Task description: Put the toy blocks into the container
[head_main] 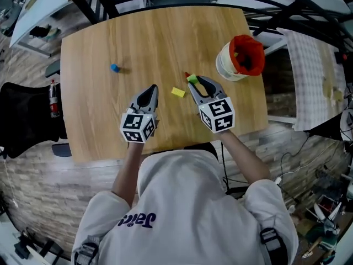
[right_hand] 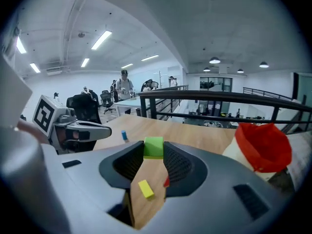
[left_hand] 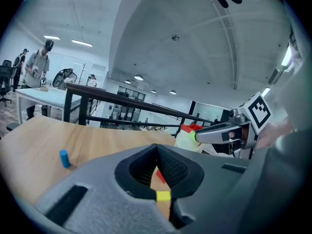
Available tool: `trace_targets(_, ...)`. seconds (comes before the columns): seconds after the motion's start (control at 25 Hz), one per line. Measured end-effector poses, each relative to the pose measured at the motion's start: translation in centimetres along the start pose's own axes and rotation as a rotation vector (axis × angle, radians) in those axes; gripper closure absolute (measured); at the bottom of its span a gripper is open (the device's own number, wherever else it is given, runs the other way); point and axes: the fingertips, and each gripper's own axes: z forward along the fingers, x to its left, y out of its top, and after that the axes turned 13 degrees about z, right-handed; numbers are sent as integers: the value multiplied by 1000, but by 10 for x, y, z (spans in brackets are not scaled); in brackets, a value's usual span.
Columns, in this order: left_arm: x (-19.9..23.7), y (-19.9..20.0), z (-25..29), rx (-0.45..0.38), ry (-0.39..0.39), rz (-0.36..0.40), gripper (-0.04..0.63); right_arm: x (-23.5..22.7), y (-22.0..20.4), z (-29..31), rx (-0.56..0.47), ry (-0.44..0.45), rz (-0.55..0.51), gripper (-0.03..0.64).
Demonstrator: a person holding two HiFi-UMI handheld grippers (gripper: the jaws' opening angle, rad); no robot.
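My right gripper point(head_main: 194, 82) is shut on a green block point(head_main: 192, 79), held just above the wooden table point(head_main: 149, 37); the block sits between its tips point(right_hand: 153, 147). A yellow block point(head_main: 177, 92) lies on the table between the two grippers, also visible below the right jaws point(right_hand: 146, 189). A small red block point(head_main: 187, 74) lies beside the green one. A blue block point(head_main: 115, 68) stands far left. The white container with a red lining point(head_main: 240, 59) stands to the right. My left gripper point(head_main: 151, 88) hovers shut and holds nothing, its tips meeting point(left_hand: 156, 146).
A black chair point(head_main: 25, 120) stands left of the table, and a checked cloth on a rack point(head_main: 311, 76) hangs at the right. The table's near edge runs just under both grippers. People stand far off at other desks point(right_hand: 124, 86).
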Motion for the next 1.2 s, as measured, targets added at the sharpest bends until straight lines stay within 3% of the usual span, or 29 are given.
trace_targets(0.32, -56, 33, 69, -15, -162, 74, 589, -117, 15, -60, 27, -171, -107, 483)
trace_targets(0.6, -82, 49, 107, -18, -220, 95, 589, -193, 46, -100, 111, -212, -242, 483)
trace_targets(0.84, -93, 44, 118, 2, -239, 101, 589, -223, 71, -99, 247, -145, -447, 482)
trace_targets(1.0, -90, 44, 121, 10, -231, 95, 589, -234, 72, -80, 411, -56, -645, 482)
trace_targets(1.2, -85, 41, 120, 16, -214, 60, 589, -244, 41, -53, 642, 54, -859, 482)
